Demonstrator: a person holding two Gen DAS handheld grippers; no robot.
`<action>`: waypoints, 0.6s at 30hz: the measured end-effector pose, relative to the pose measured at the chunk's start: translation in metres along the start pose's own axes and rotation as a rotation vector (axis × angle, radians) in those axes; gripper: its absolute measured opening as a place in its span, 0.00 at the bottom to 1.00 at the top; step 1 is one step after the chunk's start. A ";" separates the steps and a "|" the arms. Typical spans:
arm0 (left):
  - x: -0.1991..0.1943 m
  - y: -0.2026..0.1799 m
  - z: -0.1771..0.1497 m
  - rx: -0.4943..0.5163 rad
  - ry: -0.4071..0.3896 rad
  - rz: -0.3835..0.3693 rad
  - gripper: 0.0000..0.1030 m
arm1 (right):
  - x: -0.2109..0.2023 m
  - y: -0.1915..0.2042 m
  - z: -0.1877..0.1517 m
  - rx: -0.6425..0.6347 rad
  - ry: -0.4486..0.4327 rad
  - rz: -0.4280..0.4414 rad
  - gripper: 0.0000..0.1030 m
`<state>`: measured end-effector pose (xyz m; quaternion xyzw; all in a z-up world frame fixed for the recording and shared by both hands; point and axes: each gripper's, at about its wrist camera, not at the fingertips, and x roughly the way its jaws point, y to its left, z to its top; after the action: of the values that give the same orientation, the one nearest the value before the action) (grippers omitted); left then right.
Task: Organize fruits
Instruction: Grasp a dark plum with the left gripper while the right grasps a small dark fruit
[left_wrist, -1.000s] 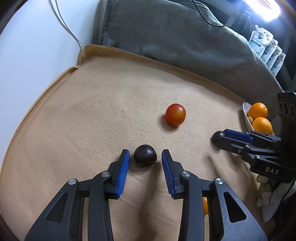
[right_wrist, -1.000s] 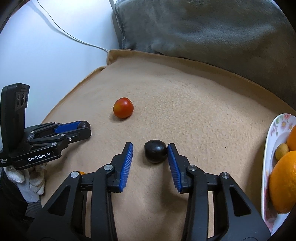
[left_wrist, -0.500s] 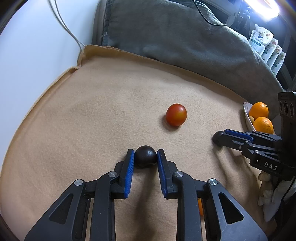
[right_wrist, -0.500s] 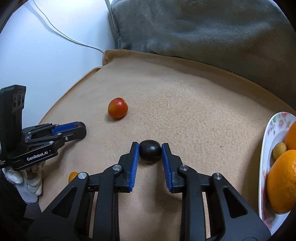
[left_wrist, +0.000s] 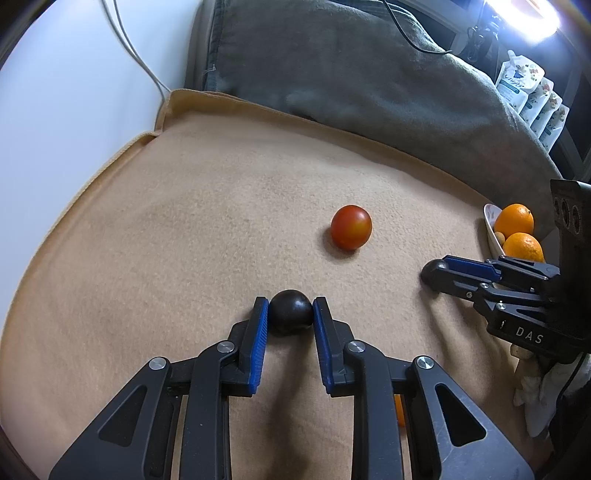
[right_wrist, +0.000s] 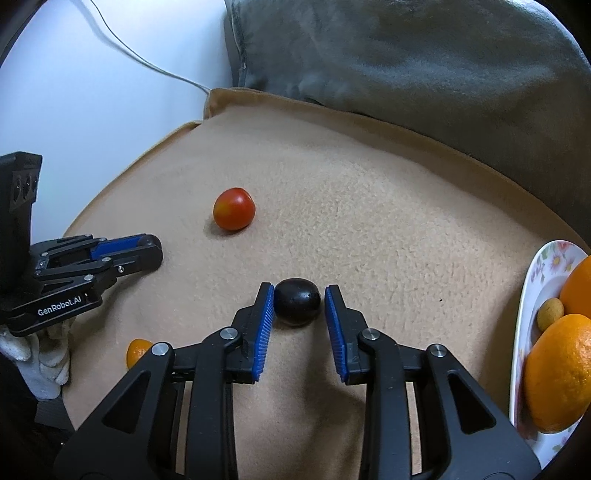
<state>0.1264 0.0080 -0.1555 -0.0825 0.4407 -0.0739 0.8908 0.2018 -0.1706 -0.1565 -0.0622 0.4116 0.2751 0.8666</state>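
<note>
In the left wrist view my left gripper (left_wrist: 290, 312) is shut on a dark plum (left_wrist: 290, 309) that rests on the tan blanket (left_wrist: 221, 206). In the right wrist view my right gripper (right_wrist: 299, 301) is closed on a second dark plum (right_wrist: 297, 301); the left pad touches it, with a thin gap at the right pad. A red tomato (left_wrist: 351, 227) lies beyond, also in the right wrist view (right_wrist: 234, 208). A floral plate (right_wrist: 532, 295) at the right holds two oranges (right_wrist: 557, 369) and a small yellow fruit (right_wrist: 550, 308).
A grey cushion (left_wrist: 351, 62) backs the blanket. A small orange fruit (right_wrist: 137, 350) lies near the front left edge. A white wall with a cable (right_wrist: 147, 62) is at the left. Snack pouches (left_wrist: 532, 88) stand at the far right.
Both grippers closed from open around their plums over the last second. In the newest frame the right gripper's right pad stands slightly off the plum.
</note>
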 end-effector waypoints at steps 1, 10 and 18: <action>0.000 0.000 0.000 0.000 0.000 0.000 0.22 | 0.001 0.001 0.000 -0.004 0.003 0.000 0.29; -0.003 0.000 0.000 -0.002 -0.003 0.000 0.21 | -0.001 -0.001 -0.001 0.010 -0.017 0.010 0.26; -0.018 -0.007 0.003 0.005 -0.029 -0.017 0.21 | -0.034 -0.004 -0.009 0.033 -0.087 0.022 0.25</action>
<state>0.1180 0.0049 -0.1385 -0.0849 0.4270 -0.0816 0.8966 0.1807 -0.1911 -0.1376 -0.0312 0.3788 0.2804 0.8814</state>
